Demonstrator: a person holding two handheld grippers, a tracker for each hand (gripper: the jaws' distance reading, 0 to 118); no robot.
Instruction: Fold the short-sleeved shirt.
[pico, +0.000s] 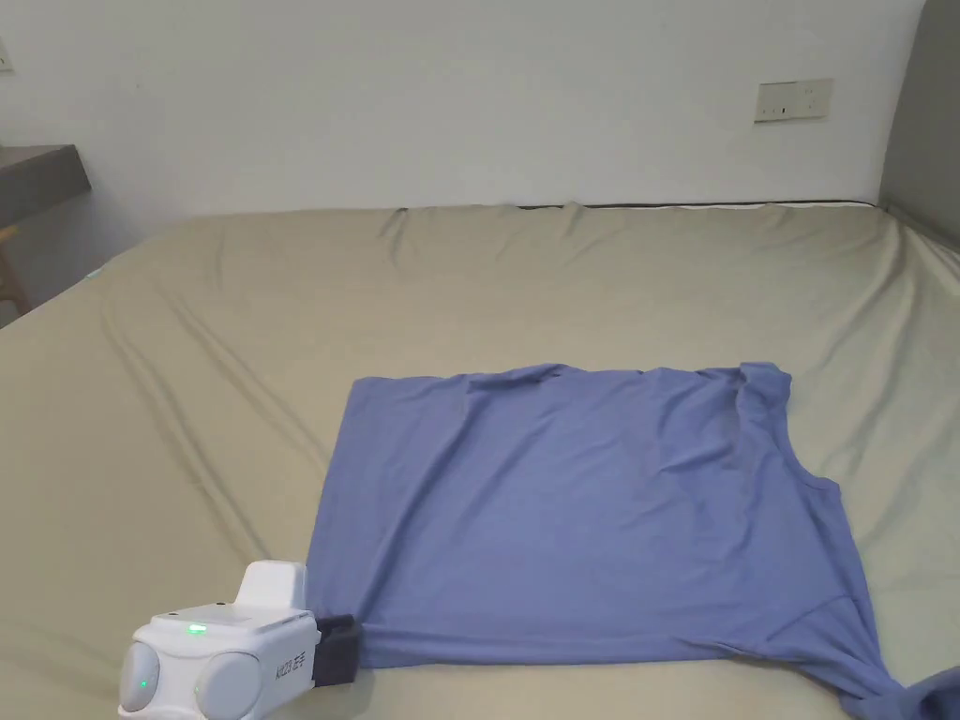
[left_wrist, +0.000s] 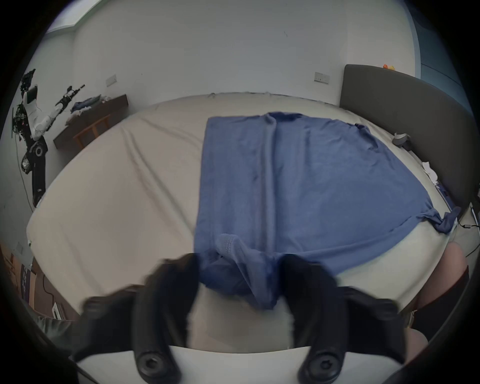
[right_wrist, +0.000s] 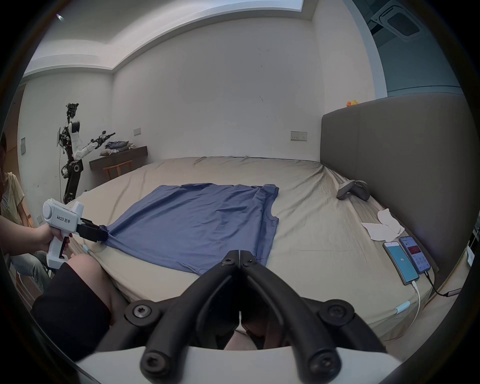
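A blue short-sleeved shirt lies spread flat on the beige bed sheet, its collar end to the right. My left gripper is at the shirt's near left hem corner. Its jaws stand apart, with the bunched corner lying between them. Creases run from that corner into the cloth. The near sleeve is twisted at the bed's right front edge. My right gripper is shut and empty, held off the bed's near edge just short of the shirt.
Two phones on cables and white paper lie by the grey headboard, with a grey device farther back. A robot and a shelf with clothes stand by the far wall. A person sits at left.
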